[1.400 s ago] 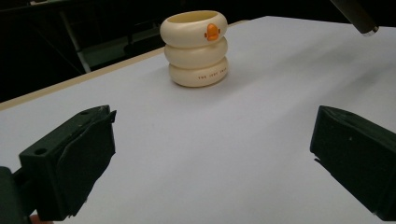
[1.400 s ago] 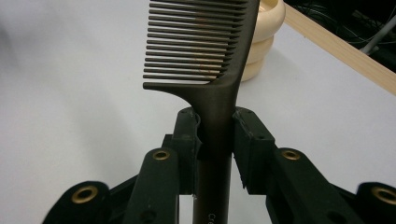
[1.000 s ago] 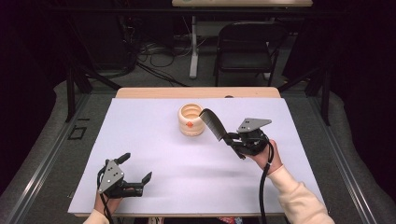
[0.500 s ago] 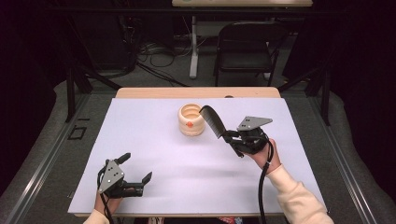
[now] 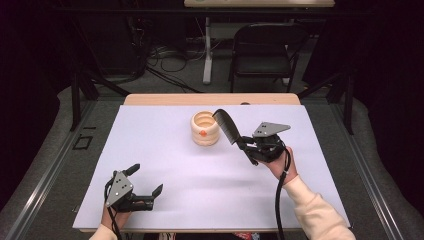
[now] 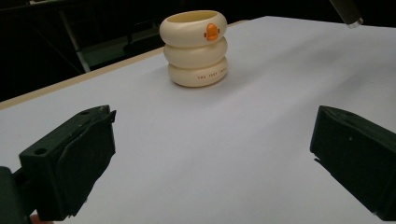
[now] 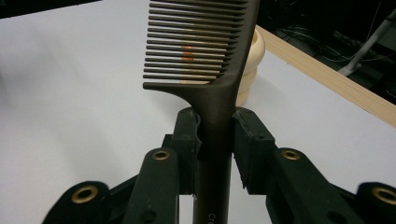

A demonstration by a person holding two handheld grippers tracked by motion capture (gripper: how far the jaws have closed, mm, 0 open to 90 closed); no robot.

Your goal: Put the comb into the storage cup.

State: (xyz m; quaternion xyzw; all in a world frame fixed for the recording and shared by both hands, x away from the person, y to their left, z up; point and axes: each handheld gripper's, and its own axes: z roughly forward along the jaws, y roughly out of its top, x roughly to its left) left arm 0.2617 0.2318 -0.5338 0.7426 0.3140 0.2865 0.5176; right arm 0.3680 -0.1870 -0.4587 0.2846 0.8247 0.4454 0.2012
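High view first: the right gripper (image 5: 248, 148) sits right of centre on the white worktop (image 5: 165, 150), held in the person's right hand (image 5: 280, 165), and its jaws are clamped on the handle of a dark comb (image 5: 227, 127). The comb rises at a slant from the jaws toward the far left, its toothed end hanging just beside the rim of a cream ringed cup (image 5: 205, 129) — whether it touches the rim cannot be told from here. The cup stands upright near the middle of the far half of the worktop, an orange mark on its side.

Right gripper view shows the grip closely: both pads press on the comb's (image 7: 205, 60) narrow handle just below the toothed head, the teeth pointing left in that picture, with the cup (image 7: 250, 70) partly behind them.

At the near left corner of the worktop the left gripper (image 5: 147, 186) rests low in the left hand (image 5: 114, 216), well apart from the cup. Its jaws stand wide with nothing between them — the left gripper view has them at either lower corner, and the cup (image 6: 195, 49) stands upright farther off, three stacked rings with the orange mark near its lip.
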